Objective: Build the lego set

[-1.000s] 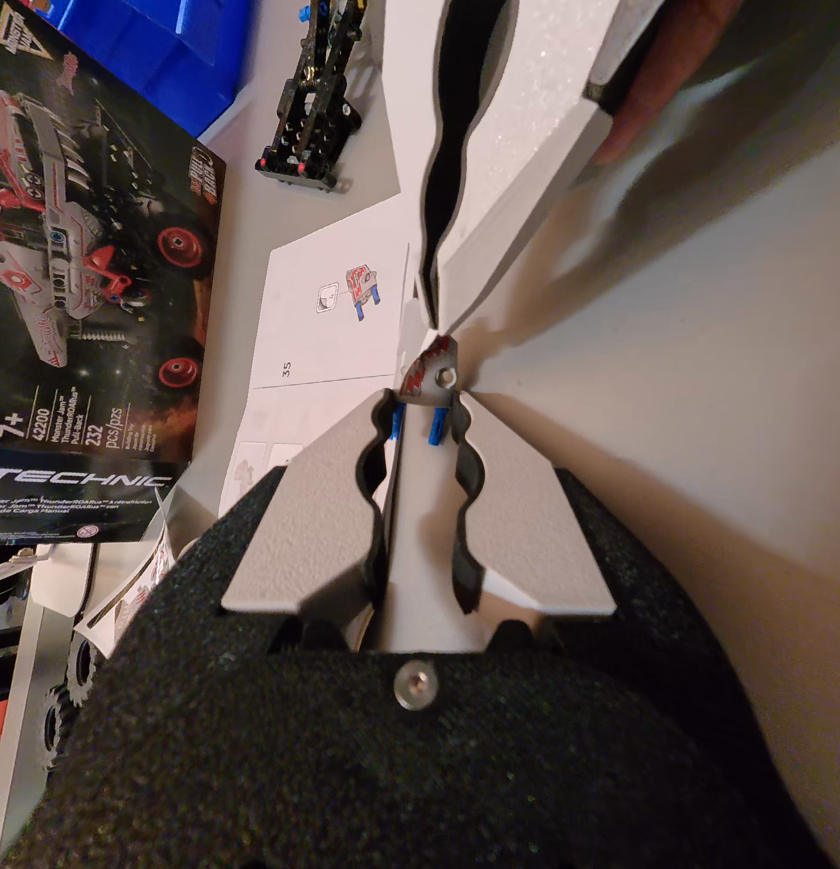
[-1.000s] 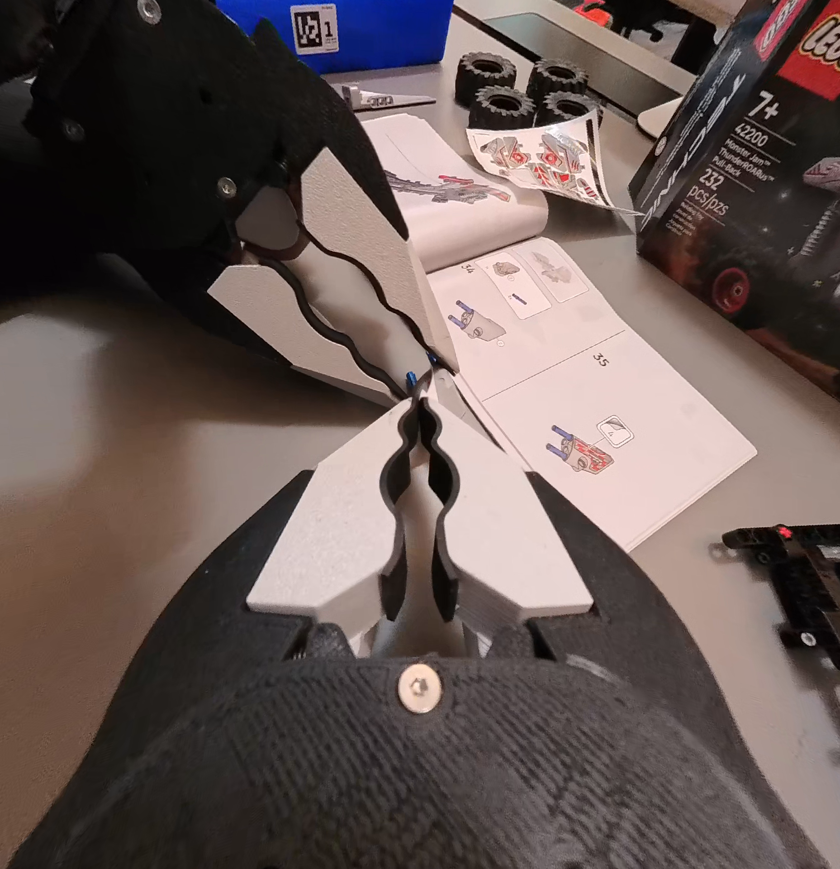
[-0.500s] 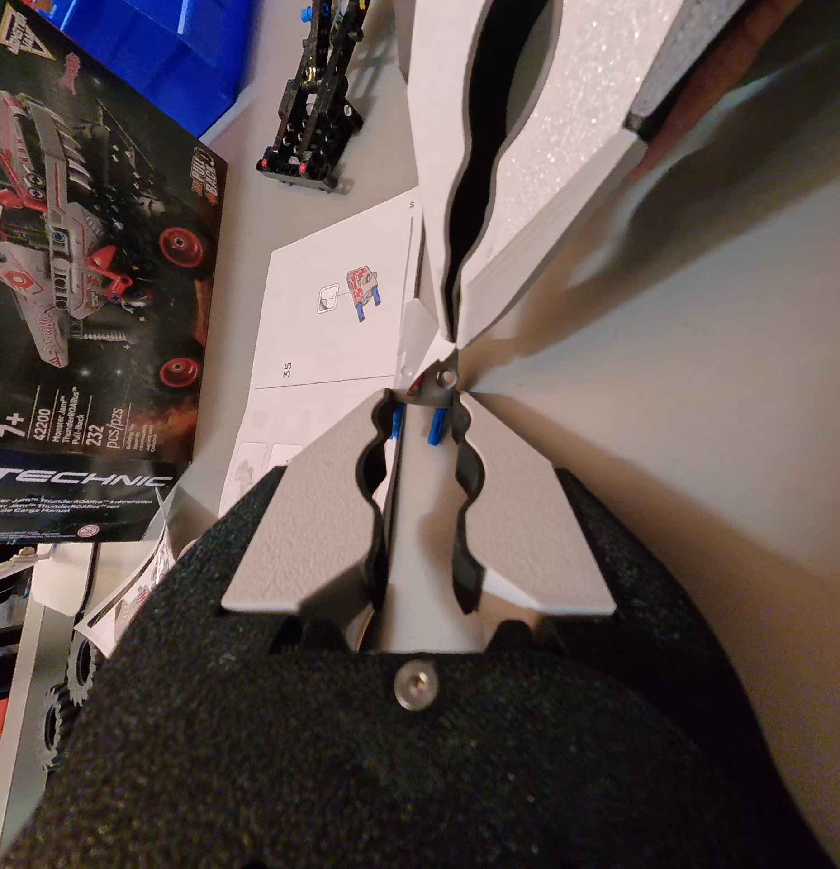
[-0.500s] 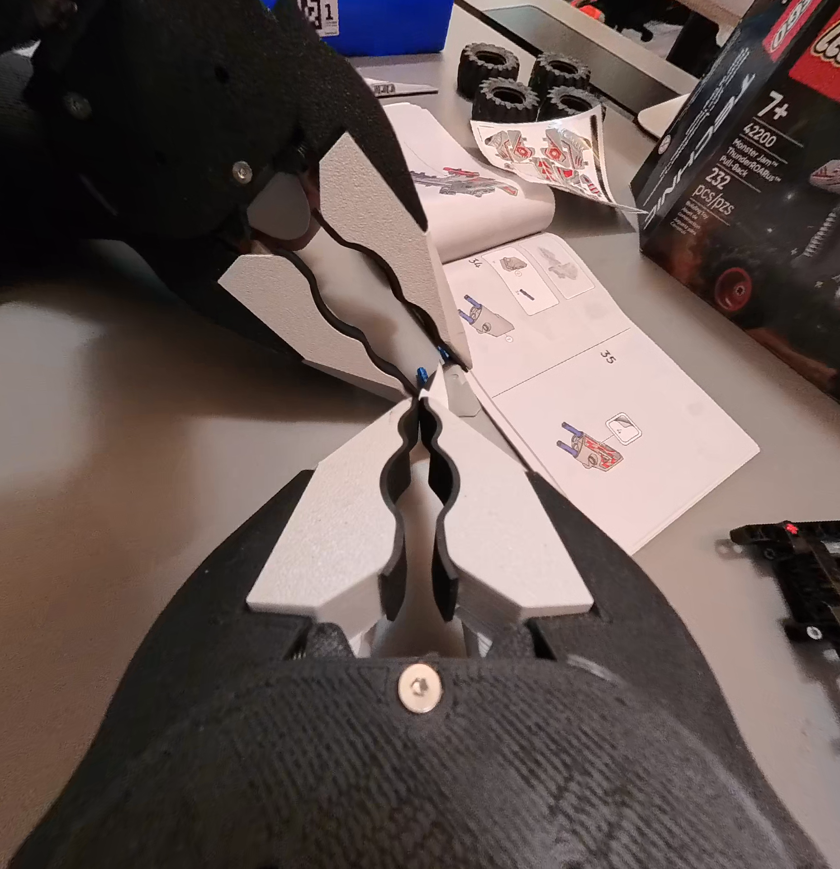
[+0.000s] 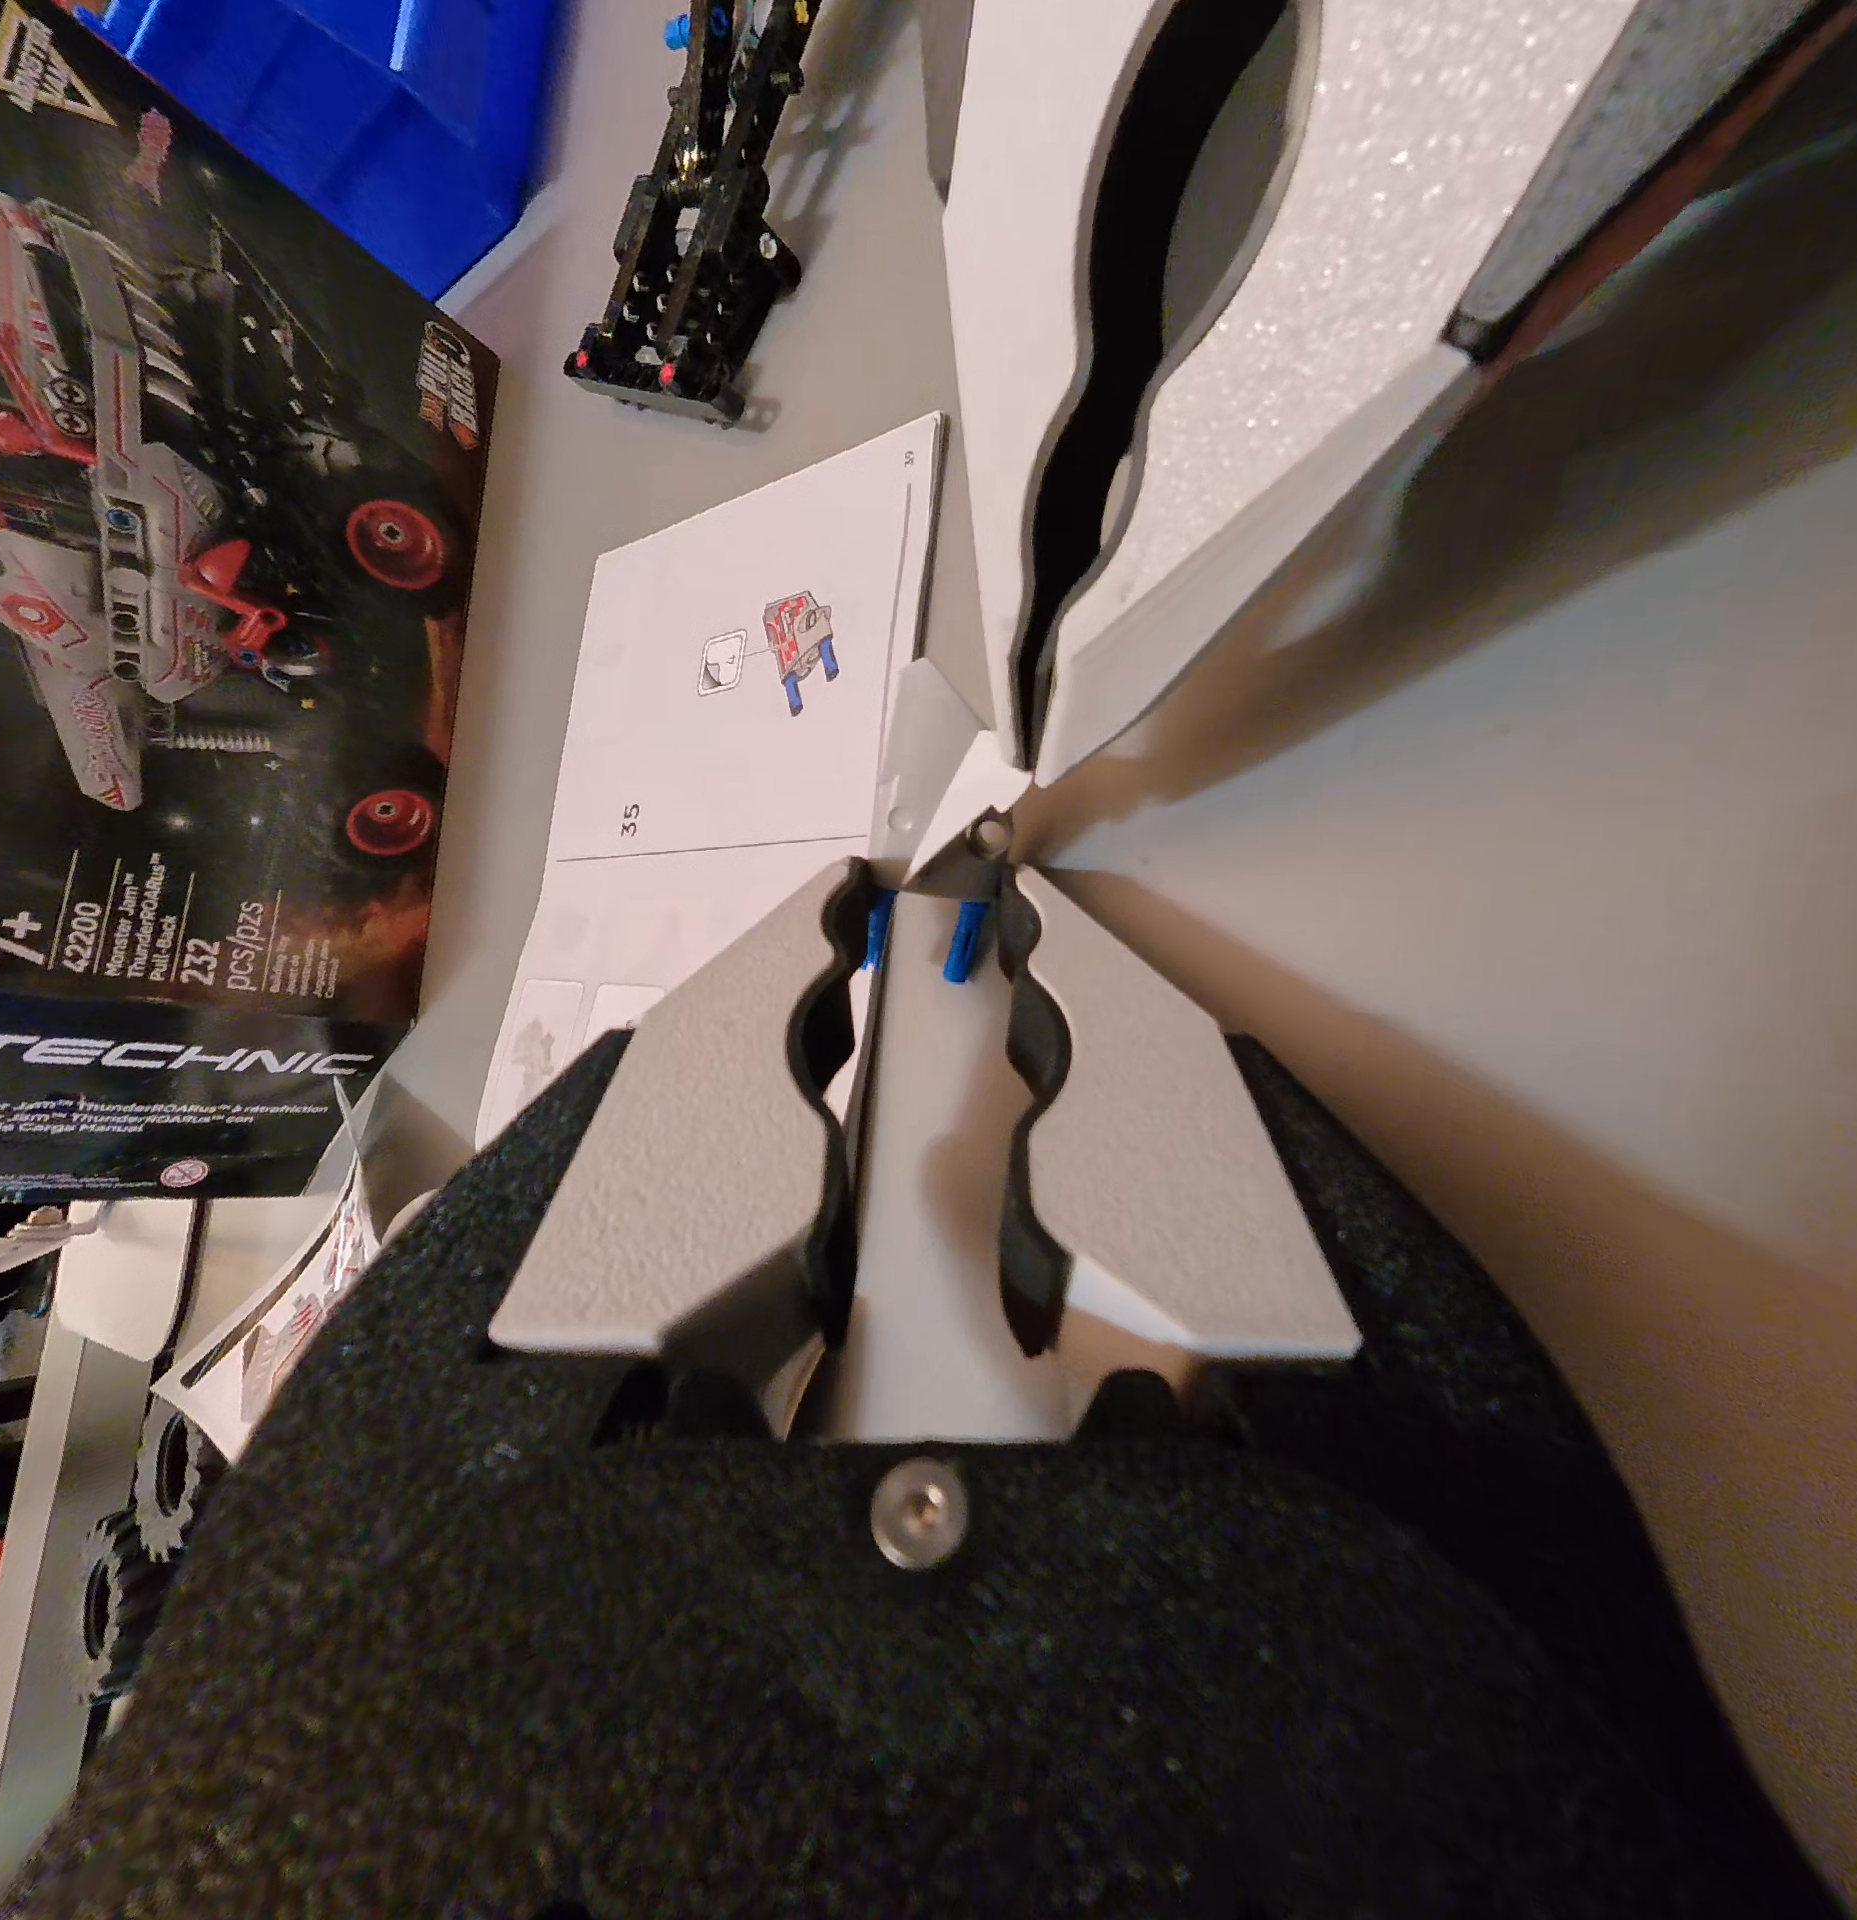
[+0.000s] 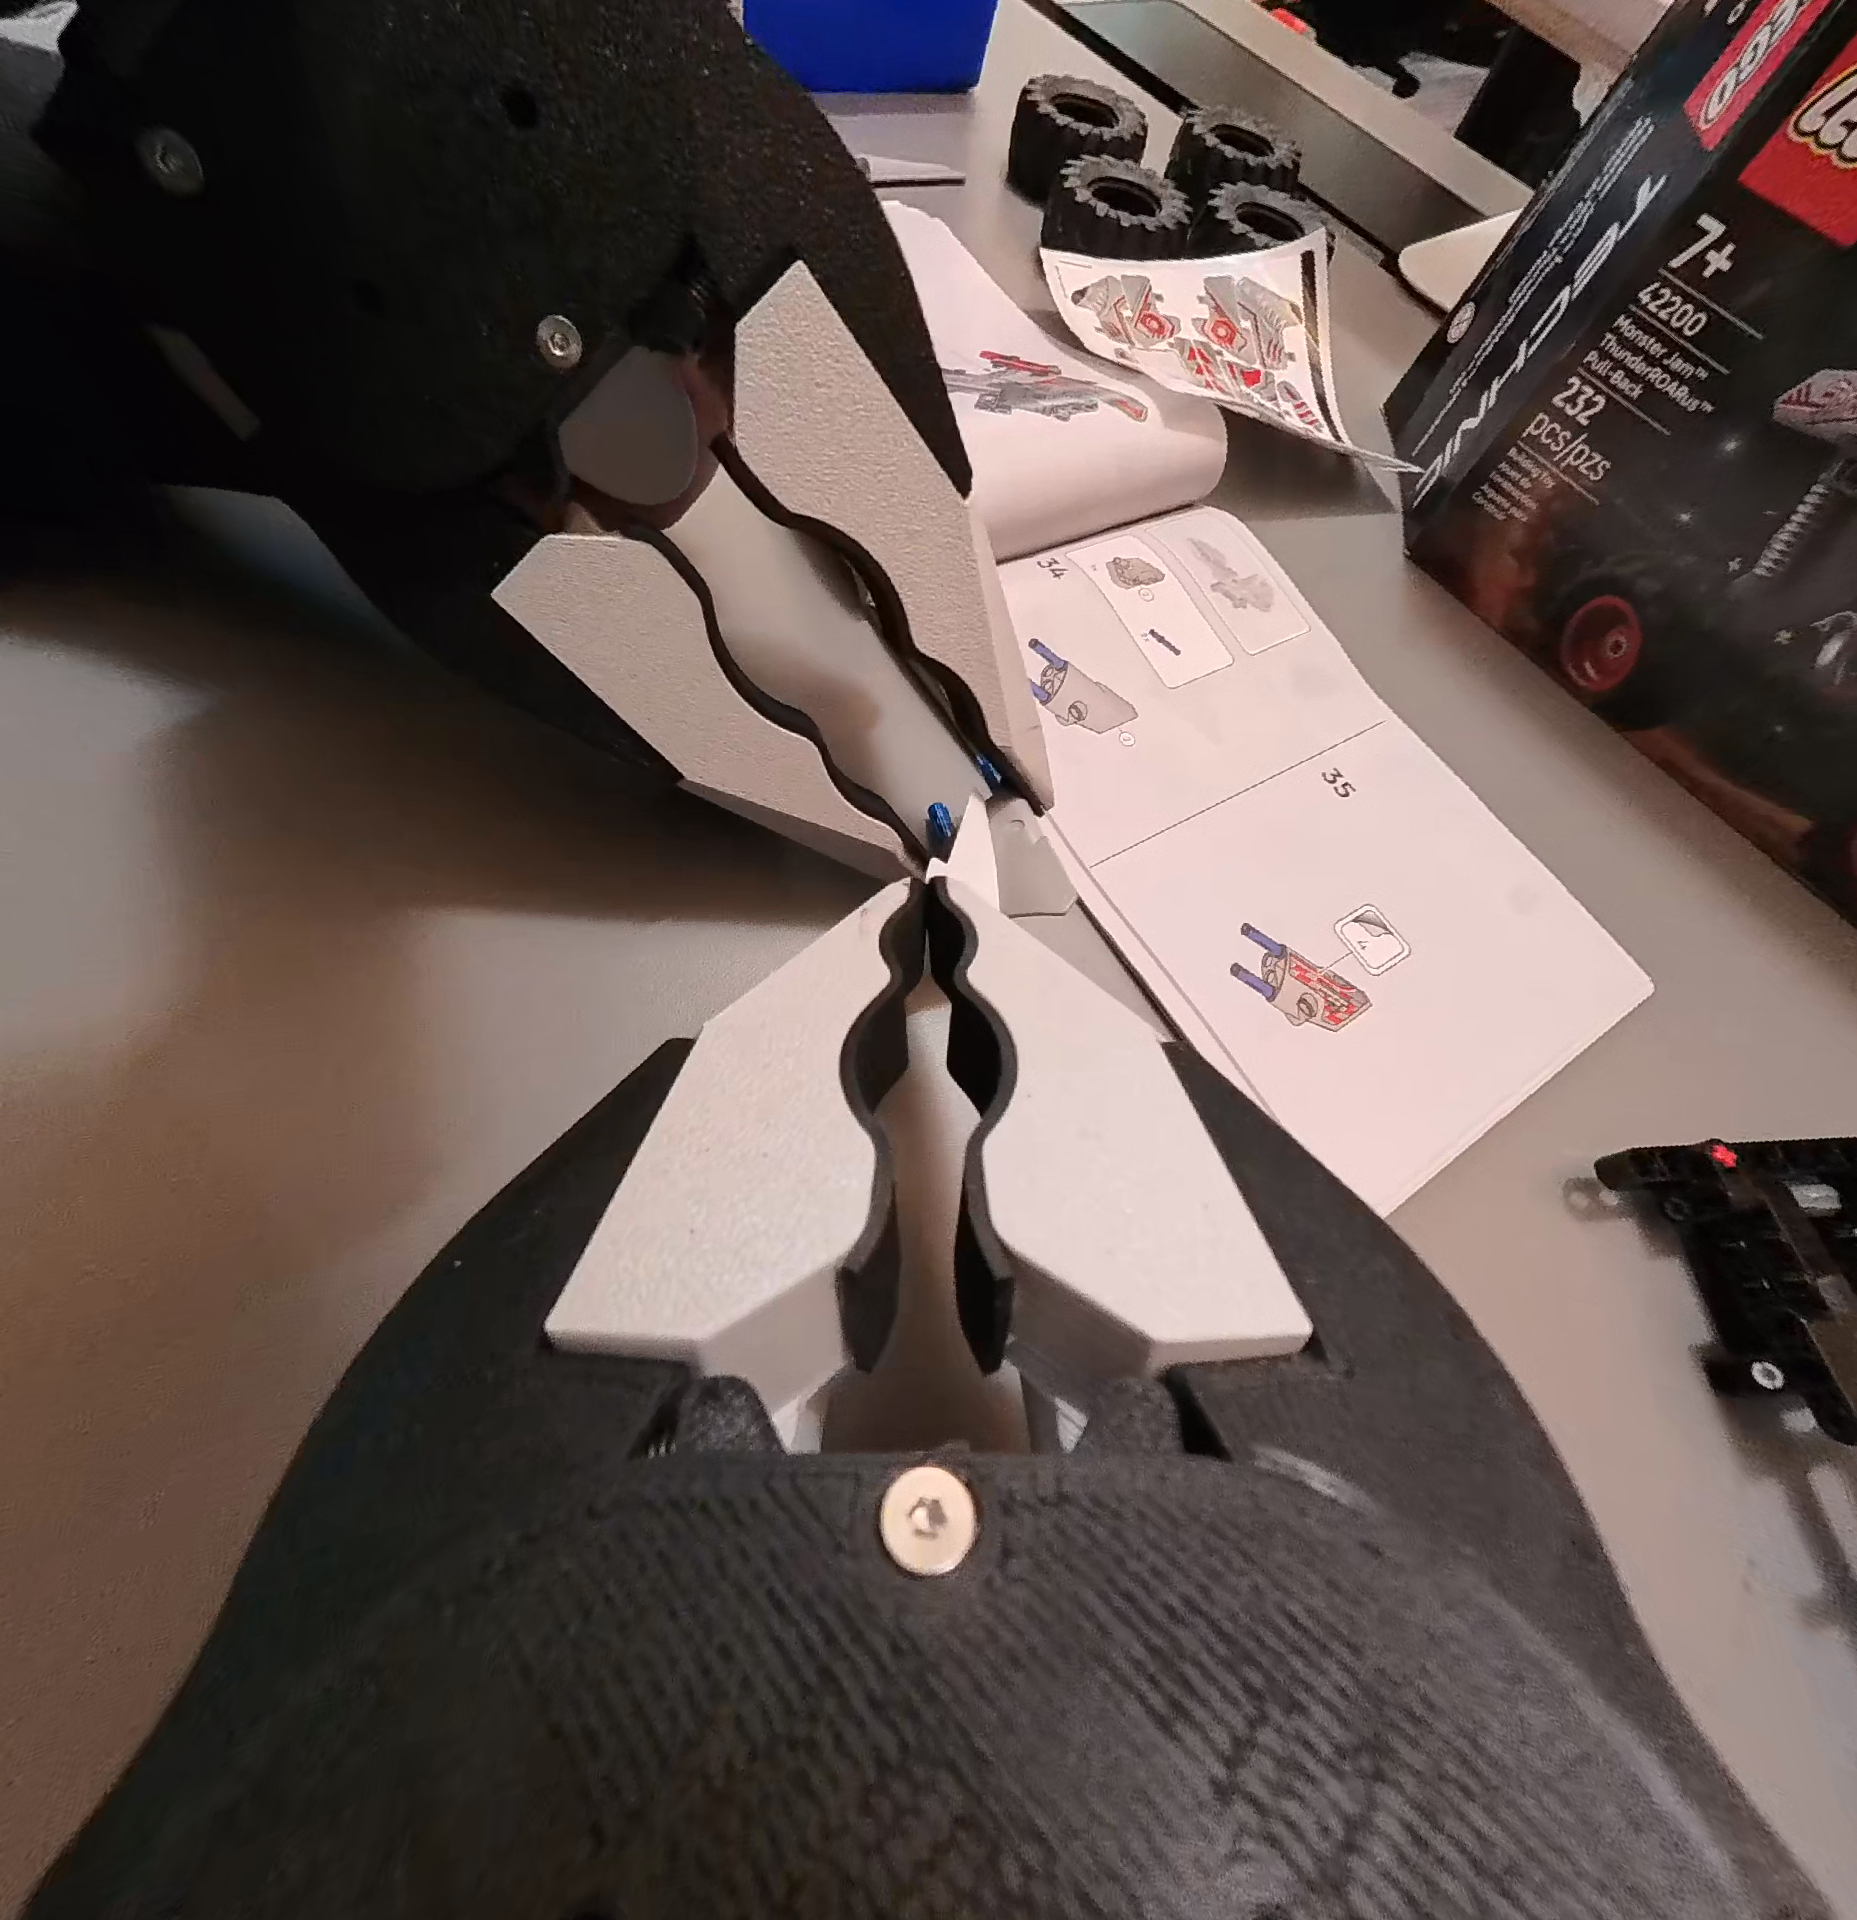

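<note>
- Left wrist view: our left hand-held gripper (image 5: 929, 883) is closed down on a small grey panel piece (image 5: 950, 868) with two blue pins (image 5: 965, 940). The pins run back between the fingers toward the camera; the grey body pokes out past the tips.
- Same view: the right hand-held gripper (image 5: 1023, 753) comes in from above, fingertips together on a white sticker flap (image 5: 965, 795) that lies on the panel's face. Tip to tip, the two nearly touch.
- Beyond: open instruction booklet (image 5: 737, 707), the set box (image 5: 197, 644) at left, black chassis (image 5: 695, 249) farther off on the surface (image 5: 1526, 935).
- Right wrist view: right hand-held gripper (image 6: 926, 894) is pinched nearly shut on the sticker's edge (image 6: 965, 852). The panel (image 6: 1023, 862) sits dead ahead, just past our tips, in the left hand-held gripper (image 6: 971, 805), which angles down from upper left.
- Sticker sheet (image 6: 1204, 332) and four tyres (image 6: 1163, 177) lie well apart, beyond the booklet.
- Our read: the sticker step. The panel's long axis runs along the left fingers, so the right one has to lay the sticker down along that line. The main risk is a skewed sticker.
</note>
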Tool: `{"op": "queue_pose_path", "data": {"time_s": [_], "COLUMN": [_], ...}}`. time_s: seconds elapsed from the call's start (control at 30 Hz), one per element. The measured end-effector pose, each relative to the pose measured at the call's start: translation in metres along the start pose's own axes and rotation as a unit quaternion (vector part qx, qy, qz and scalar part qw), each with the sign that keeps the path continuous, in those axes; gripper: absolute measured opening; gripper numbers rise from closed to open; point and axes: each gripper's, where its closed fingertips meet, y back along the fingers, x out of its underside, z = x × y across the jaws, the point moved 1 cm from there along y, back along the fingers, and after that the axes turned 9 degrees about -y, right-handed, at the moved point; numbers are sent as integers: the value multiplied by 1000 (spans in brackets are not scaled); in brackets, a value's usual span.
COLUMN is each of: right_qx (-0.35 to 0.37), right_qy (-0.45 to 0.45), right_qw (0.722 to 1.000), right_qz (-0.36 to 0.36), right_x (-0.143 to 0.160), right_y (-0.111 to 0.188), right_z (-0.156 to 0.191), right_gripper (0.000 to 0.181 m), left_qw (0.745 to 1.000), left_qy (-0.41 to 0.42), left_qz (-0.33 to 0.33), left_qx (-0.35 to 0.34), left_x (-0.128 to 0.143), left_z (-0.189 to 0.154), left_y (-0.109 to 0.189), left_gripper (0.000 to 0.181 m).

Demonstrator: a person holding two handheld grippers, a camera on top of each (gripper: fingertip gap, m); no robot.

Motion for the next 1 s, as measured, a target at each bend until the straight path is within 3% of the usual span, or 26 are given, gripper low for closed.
{"op": "queue_pose_path", "data": {"time_s": [0.53, 0.7, 0.87, 1.0], "right_qx": [28, -29, -142, -164], "right_qy": [27, -83, -263, -282], "right_qw": [999, 994, 953, 944], "right_qz": [-15, -58, -57, -42], "right_x": [-3, -22, -20, -12], "right_y": [9, 21, 16, 11], "right_z": [-3, -1, -6, -13], "right_gripper": [0, 0, 0, 0], "left_qw": [1000, 1000, 999, 999], "left_qy": [1, 20, 35, 33], "left_qz": [6, 3, -9, -19], "left_qx": [0, 7, 21, 30], "left_x": [2, 0, 1, 2], "left_z": [0, 0, -1, -2], "left_y": [1, -1, 0, 1], "left_gripper": [22, 22, 22, 22]}}
